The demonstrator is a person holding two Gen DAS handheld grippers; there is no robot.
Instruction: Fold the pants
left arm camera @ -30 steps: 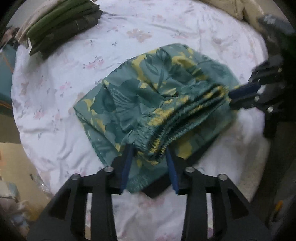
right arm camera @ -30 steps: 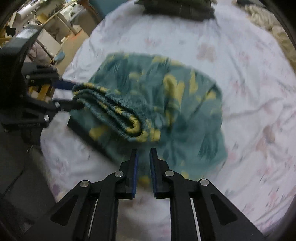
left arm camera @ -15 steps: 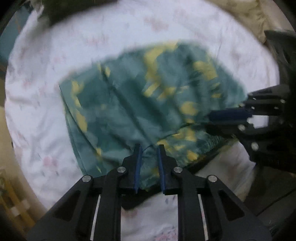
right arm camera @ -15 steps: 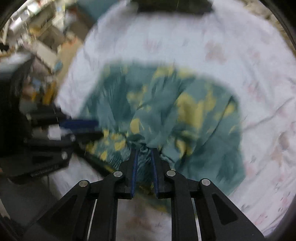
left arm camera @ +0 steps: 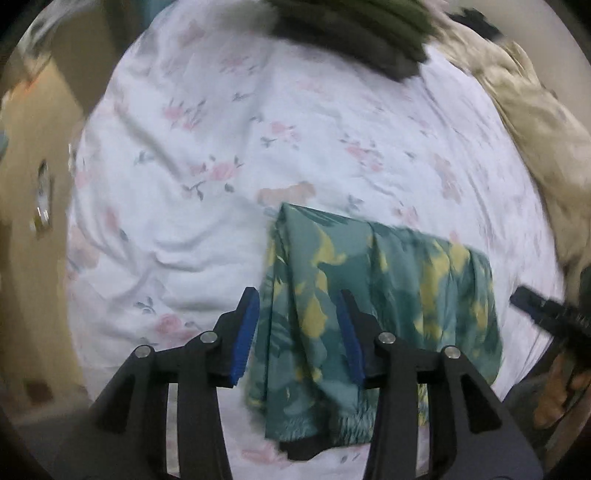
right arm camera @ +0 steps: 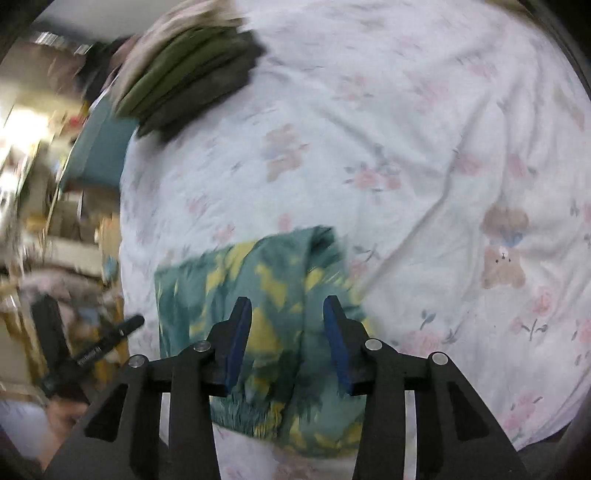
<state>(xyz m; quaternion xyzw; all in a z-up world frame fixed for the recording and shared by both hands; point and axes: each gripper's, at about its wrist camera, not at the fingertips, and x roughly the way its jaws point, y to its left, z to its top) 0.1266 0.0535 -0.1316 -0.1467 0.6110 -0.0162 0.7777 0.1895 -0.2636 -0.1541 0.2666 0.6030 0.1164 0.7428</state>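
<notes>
The teal pants with yellow leaf print lie folded into a compact rectangle on the white floral bedsheet, near its front edge. My left gripper is open above the fold's left part, holding nothing. In the right wrist view the pants lie under my right gripper, which is open and empty over them. The right gripper's tip shows at the left wrist view's right edge. The left gripper's tip shows at the lower left of the right wrist view.
A stack of folded dark green clothes sits at the far side of the bed. A beige heap of fabric lies at the far right. Room furniture shows past the bed's left edge.
Both grippers held the waistband end, carried it over the pants and laid it down. They have since opened and let go, and both views have pulled back and tilted upward.
</notes>
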